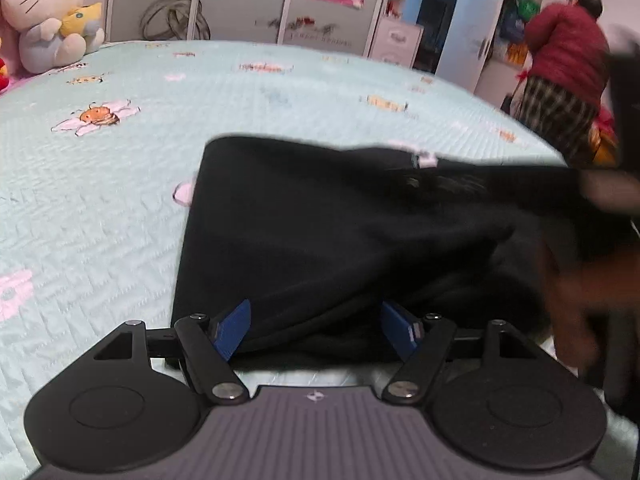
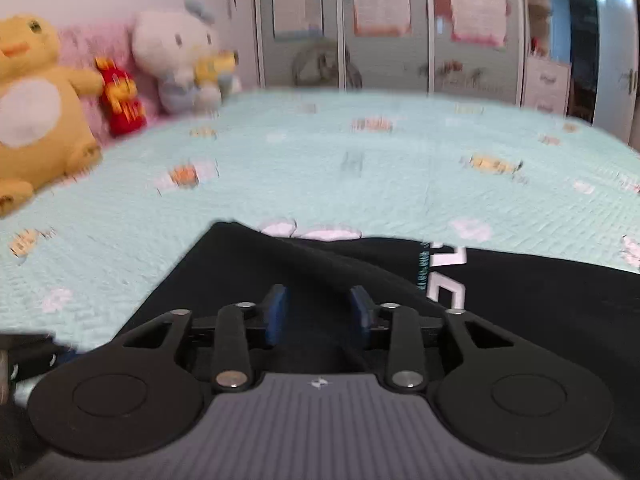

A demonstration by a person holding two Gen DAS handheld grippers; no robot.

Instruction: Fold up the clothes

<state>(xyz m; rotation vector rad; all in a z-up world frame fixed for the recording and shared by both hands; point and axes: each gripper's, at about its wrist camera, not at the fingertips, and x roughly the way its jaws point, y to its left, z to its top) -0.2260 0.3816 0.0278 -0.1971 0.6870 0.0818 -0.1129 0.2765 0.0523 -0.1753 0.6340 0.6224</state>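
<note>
A black garment (image 1: 320,220) lies partly folded on a pale green quilted bed (image 1: 100,208). My left gripper (image 1: 318,328) stands wide open at the garment's near edge, and the cloth lies between its blue pads (image 1: 234,330) without being pinched. At the right a blurred hand (image 1: 580,288) lies over a stretched part of the cloth. In the right wrist view the same garment (image 2: 540,320) shows white lettering (image 2: 448,276) and a raised fold. My right gripper (image 2: 318,310) hovers low over it. Its pads (image 2: 276,312) are apart, with black cloth under the gap.
Plush toys sit at the head of the bed: a white cat (image 1: 48,12) (image 2: 176,56), a yellow duck (image 2: 32,100) and a red item (image 2: 120,96). Wardrobe doors (image 1: 240,0) stand behind. A person in a red jacket (image 1: 568,52) stands beyond the bed's far right corner.
</note>
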